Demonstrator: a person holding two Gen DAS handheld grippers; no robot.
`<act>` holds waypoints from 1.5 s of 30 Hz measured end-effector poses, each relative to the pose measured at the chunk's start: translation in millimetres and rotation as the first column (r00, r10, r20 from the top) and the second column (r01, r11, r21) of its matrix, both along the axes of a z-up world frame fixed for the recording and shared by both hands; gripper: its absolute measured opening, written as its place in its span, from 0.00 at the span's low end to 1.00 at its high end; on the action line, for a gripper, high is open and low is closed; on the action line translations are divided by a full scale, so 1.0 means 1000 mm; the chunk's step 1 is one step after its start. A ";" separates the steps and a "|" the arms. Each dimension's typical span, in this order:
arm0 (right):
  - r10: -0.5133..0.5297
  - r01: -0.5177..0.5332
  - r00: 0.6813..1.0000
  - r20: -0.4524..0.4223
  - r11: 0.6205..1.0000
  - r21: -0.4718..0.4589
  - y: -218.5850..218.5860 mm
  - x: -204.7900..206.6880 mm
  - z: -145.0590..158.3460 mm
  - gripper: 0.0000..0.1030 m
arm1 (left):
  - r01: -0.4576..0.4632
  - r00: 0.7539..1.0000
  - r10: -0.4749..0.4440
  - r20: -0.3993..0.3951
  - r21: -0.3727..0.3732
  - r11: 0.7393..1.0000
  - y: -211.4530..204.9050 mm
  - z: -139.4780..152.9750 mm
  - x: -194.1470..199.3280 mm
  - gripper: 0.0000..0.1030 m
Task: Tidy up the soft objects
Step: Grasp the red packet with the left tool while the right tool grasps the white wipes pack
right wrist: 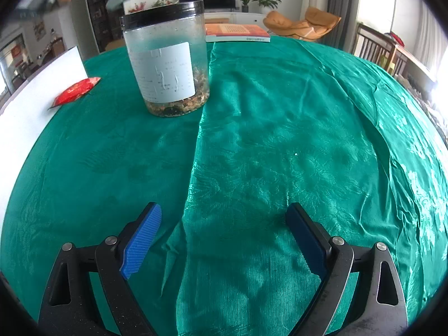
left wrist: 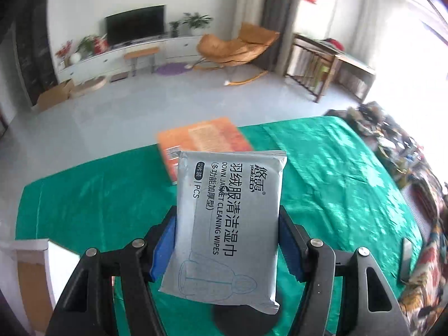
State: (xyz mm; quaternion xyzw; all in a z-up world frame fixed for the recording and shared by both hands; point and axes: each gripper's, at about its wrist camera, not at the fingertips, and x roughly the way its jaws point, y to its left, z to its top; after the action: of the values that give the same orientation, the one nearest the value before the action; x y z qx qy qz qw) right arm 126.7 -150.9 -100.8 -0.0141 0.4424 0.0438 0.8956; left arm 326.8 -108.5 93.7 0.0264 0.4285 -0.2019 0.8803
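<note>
Left hand-held gripper (left wrist: 226,240): clenched on grey wipes pack (left wrist: 228,218), blue pads (left wrist: 161,249) pressing both long sides; pack held upright, off the counter (left wrist: 84,196), printed face toward cam

Right hand-held gripper (right wrist: 224,238): released, jaws wide apart, nothing btwn them; low over green cloth (right wrist: 280,140) near front edge of counter

Clear jar (right wrist: 166,58): black lid, white label, dark bits at bottom; upright, toward far left of counter

Red packet (right wrist: 74,91): flat at left edge of cloth, left of jar, apart from it

Orange book (right wrist: 238,33): flat at far edge of counter, behind jar

Bkgd: TV (left wrist: 135,28), orange lounge chair (left wrist: 238,46)
</note>
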 end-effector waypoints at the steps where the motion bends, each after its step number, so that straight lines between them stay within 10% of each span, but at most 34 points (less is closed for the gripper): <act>1: 0.000 0.000 1.000 0.000 1.000 0.000 0.000 0.000 0.000 0.90 | 0.057 0.998 -0.057 -0.002 -0.004 0.998 -0.021 0.003 -0.014 0.64; 12: 0.004 -0.004 1.000 0.001 1.000 0.002 0.000 0.001 -0.001 0.90 | 0.242 0.965 -0.229 -0.125 0.093 0.966 -0.121 -0.056 -0.063 0.70; 15: 0.003 -0.003 1.000 0.001 1.000 0.001 0.000 0.000 -0.001 0.90 | 0.230 0.973 -0.226 -0.052 0.096 0.968 -0.118 -0.039 -0.078 0.88; 22: 0.003 -0.003 1.000 0.001 1.000 0.002 0.000 0.000 0.000 0.90 | 0.169 0.984 -0.172 0.049 0.060 0.984 -0.048 -0.020 -0.126 0.90; 27: 0.003 -0.003 1.000 0.001 1.000 0.002 0.000 0.000 0.000 0.90 | -0.007 0.993 -0.012 0.116 0.163 0.987 0.026 -0.081 -0.182 0.96; 35: 0.003 -0.003 1.000 0.001 1.000 0.002 0.000 0.000 0.000 0.90 | -0.257 0.944 0.281 -0.172 0.148 0.955 0.134 -0.210 -0.210 0.96; 41: 0.003 -0.003 1.000 0.001 1.000 0.001 0.000 0.000 -0.001 0.90 | -0.241 0.966 0.255 -0.049 0.188 0.952 0.128 -0.176 -0.196 0.96; 45: 0.003 -0.003 1.000 0.001 1.000 0.001 0.000 0.000 0.000 0.90 | -0.270 0.963 0.253 0.095 0.328 0.905 0.119 -0.137 -0.133 0.96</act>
State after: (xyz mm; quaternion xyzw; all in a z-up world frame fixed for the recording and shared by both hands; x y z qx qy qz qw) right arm 126.8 -151.0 -101.2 -0.0142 0.4420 0.0456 0.8958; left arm 194.2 10.6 -43.3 0.1244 0.4343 -0.0047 0.8921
